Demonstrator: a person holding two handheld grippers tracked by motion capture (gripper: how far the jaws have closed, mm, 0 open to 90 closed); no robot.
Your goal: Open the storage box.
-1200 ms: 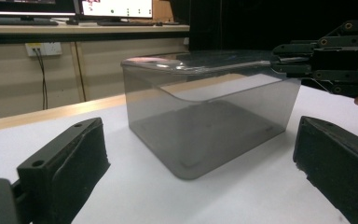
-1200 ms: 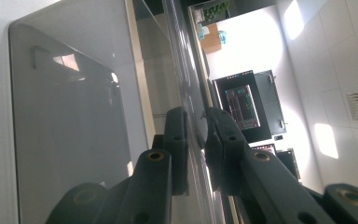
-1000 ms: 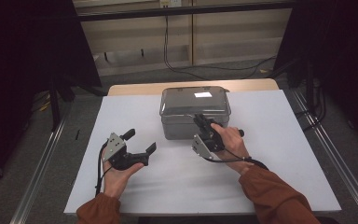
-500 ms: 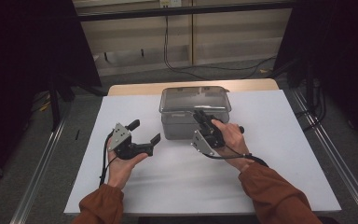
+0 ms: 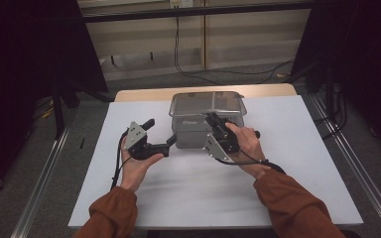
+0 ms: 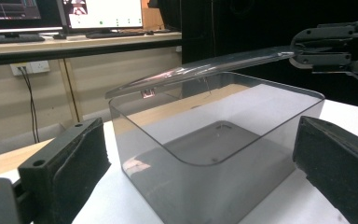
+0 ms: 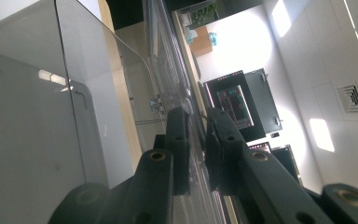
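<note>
Right hand-held gripper (image 5: 212, 120): centre of the high view, jaws closed on the near edge of the clear lid (image 5: 206, 103); in the right gripper view the two black jaws pinch that thin transparent edge between them (image 7: 196, 154).
Left hand-held gripper (image 5: 159, 132): left of centre in the high view, jaws spread wide, holding nothing; in the left gripper view its pads sit at lower left and lower right with the box between them but apart from both.
Clear plastic box (image 6: 214, 154): centre of the left gripper view, standing on the white bench (image 5: 297, 148), interior appears empty; lid tilted, raised along the side where the right hand-held gripper (image 6: 303, 52) grips it.
Background: monitors (image 6: 103, 14) at upper left of the left gripper view.
</note>
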